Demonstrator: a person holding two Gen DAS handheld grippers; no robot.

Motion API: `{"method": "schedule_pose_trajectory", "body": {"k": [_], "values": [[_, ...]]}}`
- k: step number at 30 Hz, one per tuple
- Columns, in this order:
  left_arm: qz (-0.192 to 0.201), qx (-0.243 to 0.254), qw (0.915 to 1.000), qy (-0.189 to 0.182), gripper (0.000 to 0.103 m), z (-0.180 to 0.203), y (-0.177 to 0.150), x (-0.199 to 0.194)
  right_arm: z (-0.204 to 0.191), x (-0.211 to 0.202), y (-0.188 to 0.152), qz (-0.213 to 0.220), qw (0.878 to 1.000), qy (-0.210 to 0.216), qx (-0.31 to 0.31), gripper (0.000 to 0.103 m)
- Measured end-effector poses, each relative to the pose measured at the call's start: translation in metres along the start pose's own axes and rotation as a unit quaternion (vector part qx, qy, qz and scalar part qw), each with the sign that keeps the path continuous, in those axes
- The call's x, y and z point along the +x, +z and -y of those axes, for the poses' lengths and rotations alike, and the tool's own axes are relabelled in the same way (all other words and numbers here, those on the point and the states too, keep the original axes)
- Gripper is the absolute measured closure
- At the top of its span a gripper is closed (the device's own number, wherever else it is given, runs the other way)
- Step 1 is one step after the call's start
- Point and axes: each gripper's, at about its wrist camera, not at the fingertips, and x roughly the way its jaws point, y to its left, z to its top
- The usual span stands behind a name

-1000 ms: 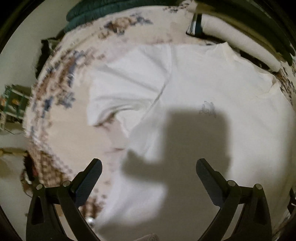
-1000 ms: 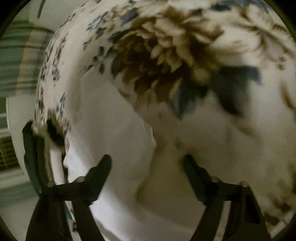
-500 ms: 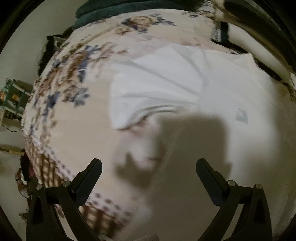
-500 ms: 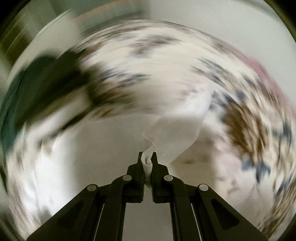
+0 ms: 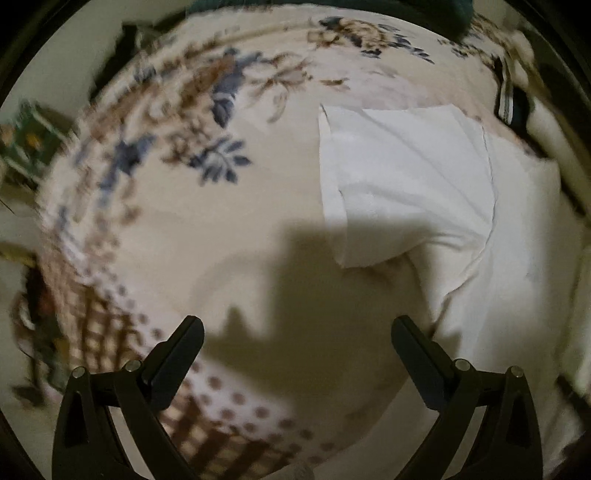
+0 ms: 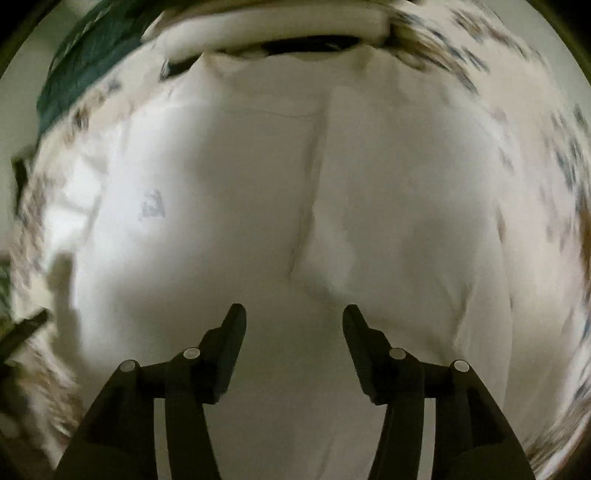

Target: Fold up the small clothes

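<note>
A white T-shirt (image 6: 229, 206) lies flat on a floral bedspread (image 5: 192, 206). In the right wrist view its right side is folded inward, the folded edge (image 6: 314, 192) running down the middle, with a small grey logo (image 6: 151, 206) on the left. My right gripper (image 6: 293, 317) is open and empty above the shirt's lower middle. In the left wrist view the shirt's sleeve (image 5: 399, 177) spreads out at the right. My left gripper (image 5: 295, 332) is open and empty over the bare bedspread, left of the shirt.
A dark green blanket (image 6: 85, 62) and a cream pillow (image 6: 266, 26) lie beyond the shirt's collar. The bedspread's checked border (image 5: 110, 332) marks the bed edge at lower left, with floor clutter (image 5: 26, 147) past it.
My right gripper, shut on a shirt edge half a second ago, has let go and opened over the folded shirt. My left gripper has moved left off the shirt, still open.
</note>
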Motion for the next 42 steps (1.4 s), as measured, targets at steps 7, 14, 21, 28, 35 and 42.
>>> {"method": "schedule_pose_trajectory", "body": {"k": [7,14,21,28,35,42], "values": [[-0.063,-0.186,0.9550,-0.222,0.002,-0.030,0.032,0.044,0.074,0.005,-0.018,-0.020,0.986,0.007,0.166,0.046],[-0.027,-0.259,0.9371,-0.233,0.099,-0.029,0.066,0.063,0.110,0.013,-0.022,-0.015,0.966,0.021,0.259,0.046],[0.108,-0.022,0.9798,-0.167,0.099,0.062,0.079,-0.001,0.092,0.011,-0.017,-0.005,0.969,0.006,0.248,0.046],[0.091,0.190,0.9556,-0.205,0.095,0.181,0.015,-0.025,0.093,0.007,-0.024,-0.005,0.966,0.009,0.258,0.046],[0.024,0.236,0.9526,-0.191,0.031,0.194,-0.020,-0.007,0.100,-0.013,-0.017,-0.014,0.971,0.018,0.240,0.046],[0.085,0.194,0.9699,-0.120,0.013,0.132,0.005,-0.015,0.072,-0.033,0.018,-0.001,0.980,0.085,0.178,0.042]]}}
